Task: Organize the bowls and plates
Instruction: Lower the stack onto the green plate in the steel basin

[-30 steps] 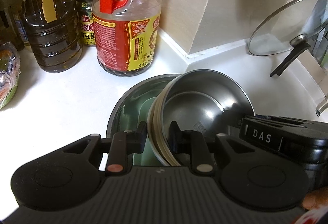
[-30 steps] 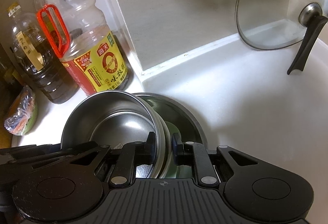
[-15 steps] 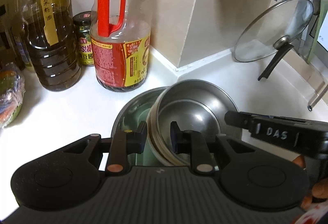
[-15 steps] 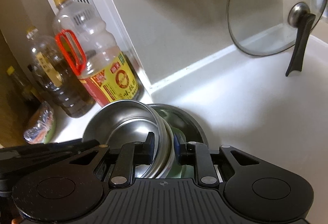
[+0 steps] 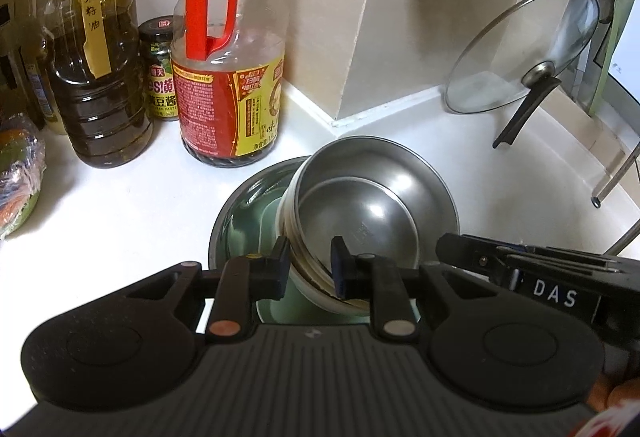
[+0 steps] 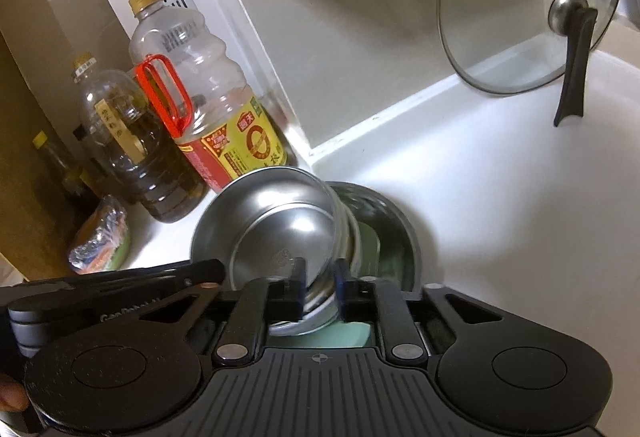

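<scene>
A stack of nested steel bowls (image 5: 372, 213) is held tilted above a wide steel bowl (image 5: 240, 213) that has a pale green plate (image 5: 280, 311) inside it. My left gripper (image 5: 310, 269) is shut on the stack's near-left rim. My right gripper (image 6: 318, 287) is shut on the stack's (image 6: 280, 221) opposite rim, and the wide bowl (image 6: 400, 233) with the green plate (image 6: 368, 249) lies below it. Each gripper's body shows in the other's view.
Oil bottles (image 5: 96, 77), a jar (image 5: 160, 73) and a red-handled bottle (image 5: 228, 77) stand at the back left. A glass pan lid (image 5: 524, 49) leans on the wall at the right. A wrapped bundle (image 5: 20, 173) lies at the far left on the white counter (image 5: 120, 217).
Both grippers have risen with the steel bowl stack held between them, so it hangs higher above the wide bowl and more of the counter and wall shows.
</scene>
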`<state>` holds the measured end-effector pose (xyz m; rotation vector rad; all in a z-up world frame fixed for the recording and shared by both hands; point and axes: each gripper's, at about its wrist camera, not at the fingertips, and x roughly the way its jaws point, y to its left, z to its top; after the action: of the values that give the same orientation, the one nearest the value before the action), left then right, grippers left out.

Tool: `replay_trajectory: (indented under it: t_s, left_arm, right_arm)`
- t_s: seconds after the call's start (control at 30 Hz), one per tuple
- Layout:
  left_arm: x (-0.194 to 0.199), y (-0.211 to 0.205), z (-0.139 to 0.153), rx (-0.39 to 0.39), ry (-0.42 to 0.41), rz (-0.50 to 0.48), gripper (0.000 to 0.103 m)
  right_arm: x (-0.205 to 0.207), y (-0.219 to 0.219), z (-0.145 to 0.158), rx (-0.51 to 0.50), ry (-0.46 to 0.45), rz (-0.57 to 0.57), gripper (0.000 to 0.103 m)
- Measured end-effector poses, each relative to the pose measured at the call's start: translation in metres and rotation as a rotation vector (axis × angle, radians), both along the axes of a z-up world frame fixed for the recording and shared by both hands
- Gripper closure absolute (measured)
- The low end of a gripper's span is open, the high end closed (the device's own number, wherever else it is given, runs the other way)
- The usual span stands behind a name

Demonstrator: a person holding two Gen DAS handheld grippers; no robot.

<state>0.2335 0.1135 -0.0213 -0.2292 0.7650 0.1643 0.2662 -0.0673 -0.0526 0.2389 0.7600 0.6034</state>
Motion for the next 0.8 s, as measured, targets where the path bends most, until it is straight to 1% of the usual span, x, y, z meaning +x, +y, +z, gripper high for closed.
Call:
replay_trajectory:
  t_s: [0.3, 0.37, 0.43, 0.57, 0.8]
  left_arm:
    - [0.000, 0.003, 0.005, -0.016, 0.010, -0.003, 0.084]
    - [-0.001, 0.003, 0.008, -0.013, 0.004, -0.010, 0.087]
    - [0.000, 0.003, 0.011, -0.015, 0.007, -0.018, 0.087]
    - [0.000, 0.005, 0.011, -0.026, 0.008, -0.022, 0.087]
    - [0.001, 0.006, 0.008, -0.025, 0.007, -0.014, 0.086]
  right_arm:
    - [0.001, -0.003, 0.005, 0.013, 0.004, -0.004, 0.092]
    - [0.002, -0.004, 0.008, 0.023, 0.000, 0.001, 0.092]
    - [0.002, -0.004, 0.011, 0.028, 0.000, -0.003, 0.092]
    - [0.004, -0.003, 0.013, 0.020, -0.001, 0.001, 0.092]
    - [0.008, -0.006, 0.011, 0.025, 0.029, -0.006, 0.092]
